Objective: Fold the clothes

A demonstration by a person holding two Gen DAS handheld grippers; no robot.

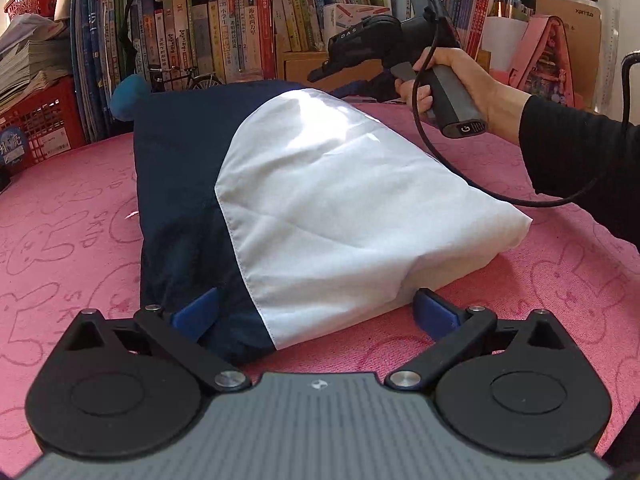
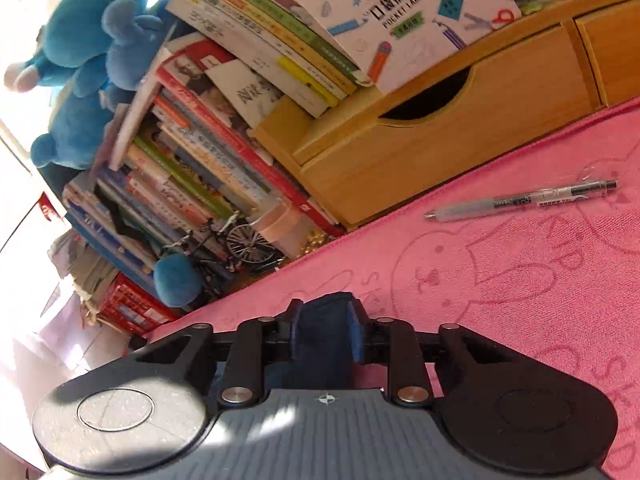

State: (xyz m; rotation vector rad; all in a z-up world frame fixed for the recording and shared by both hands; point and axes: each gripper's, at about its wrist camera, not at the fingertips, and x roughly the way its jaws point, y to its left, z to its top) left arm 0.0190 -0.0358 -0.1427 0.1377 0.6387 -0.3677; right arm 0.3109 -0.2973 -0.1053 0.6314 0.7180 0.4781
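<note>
Here the right gripper [image 2: 326, 330] pinches navy cloth [image 2: 320, 344] of the folded garment [image 1: 280, 200].

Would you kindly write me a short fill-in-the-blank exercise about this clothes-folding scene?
1. The folded garment is navy and ____.
2. The cloth under the garment is ____ with rabbit outlines.
3. In the right wrist view, a clear ____ lies on the cloth beside the wooden drawer box.
4. The right tool is closed on ____ fabric, while the left tool stands open around the garment's near edge.

Missing words: white; pink; pen; navy
</note>
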